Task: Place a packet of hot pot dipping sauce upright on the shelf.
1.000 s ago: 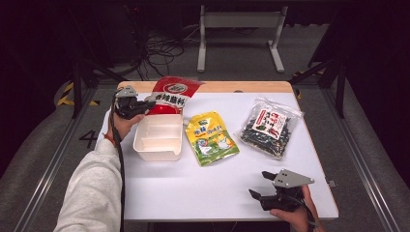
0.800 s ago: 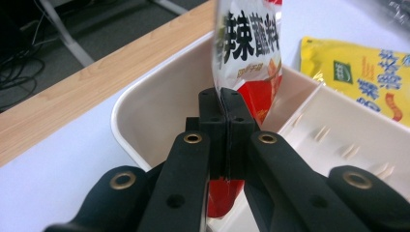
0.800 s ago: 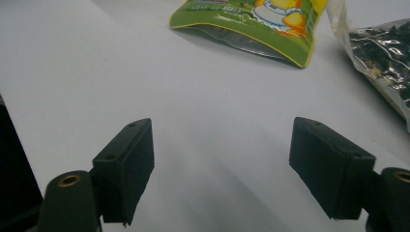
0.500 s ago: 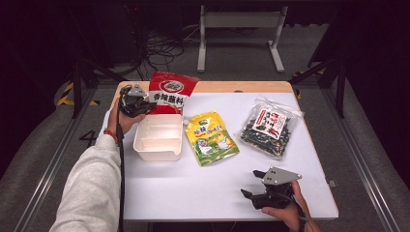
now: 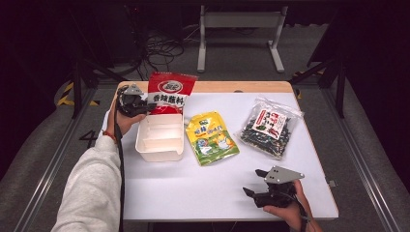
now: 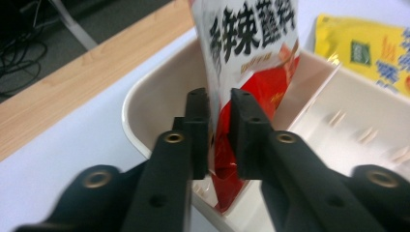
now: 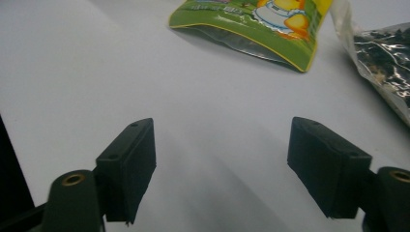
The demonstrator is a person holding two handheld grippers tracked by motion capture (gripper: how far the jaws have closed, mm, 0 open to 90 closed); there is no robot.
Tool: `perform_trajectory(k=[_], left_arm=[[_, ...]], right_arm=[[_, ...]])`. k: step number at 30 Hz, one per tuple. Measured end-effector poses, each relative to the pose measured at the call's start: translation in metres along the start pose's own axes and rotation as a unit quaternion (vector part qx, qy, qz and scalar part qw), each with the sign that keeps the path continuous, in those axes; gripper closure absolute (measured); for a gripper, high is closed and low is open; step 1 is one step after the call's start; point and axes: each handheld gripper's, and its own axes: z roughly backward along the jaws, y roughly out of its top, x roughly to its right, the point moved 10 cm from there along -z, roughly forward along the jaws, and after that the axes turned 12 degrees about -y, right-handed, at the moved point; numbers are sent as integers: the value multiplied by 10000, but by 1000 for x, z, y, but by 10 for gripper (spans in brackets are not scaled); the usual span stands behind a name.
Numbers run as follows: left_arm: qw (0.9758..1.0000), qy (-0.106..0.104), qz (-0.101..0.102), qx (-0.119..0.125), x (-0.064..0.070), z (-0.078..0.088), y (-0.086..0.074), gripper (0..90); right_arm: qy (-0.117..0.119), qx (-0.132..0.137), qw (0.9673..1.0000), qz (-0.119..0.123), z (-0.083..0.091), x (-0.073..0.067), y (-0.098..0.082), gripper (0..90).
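Fingers (image 7: pixel 125 169) on our right gripper (image 5: pixel 261 186) stand wide apart with nothing between them, low over the bare white bench (image 5: pixel 203 193) at the near edge. Beyond lie the yellow-green pouch (image 5: pixel 211 137) and, to its right, the clear bag of dark snacks (image 5: pixel 268 126). Farther off, our left gripper (image 6: pixel 220 140) has just been easing apart, its fingers (image 6: pixel 197 130) flanking the red packet (image 6: pixel 251 63), which stands upright in the far compartment of the white tray (image 5: pixel 159 150).
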Motion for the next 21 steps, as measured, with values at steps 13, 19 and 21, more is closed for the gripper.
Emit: perform_trajectory(k=[13,19,21], left_arm=[[9961,125,-132,868,48,51,1,431],[9943,-121,-146,1046,87,66,-11,313],[9939,-245,-104,1072,93,66,-13,259]], right_arm=[[-303,19,9992,-274,3,32,-4,476],[-358,241,9976,-536,15,51,3,543],[-337,249,9977,-540,15,53,4,580]])
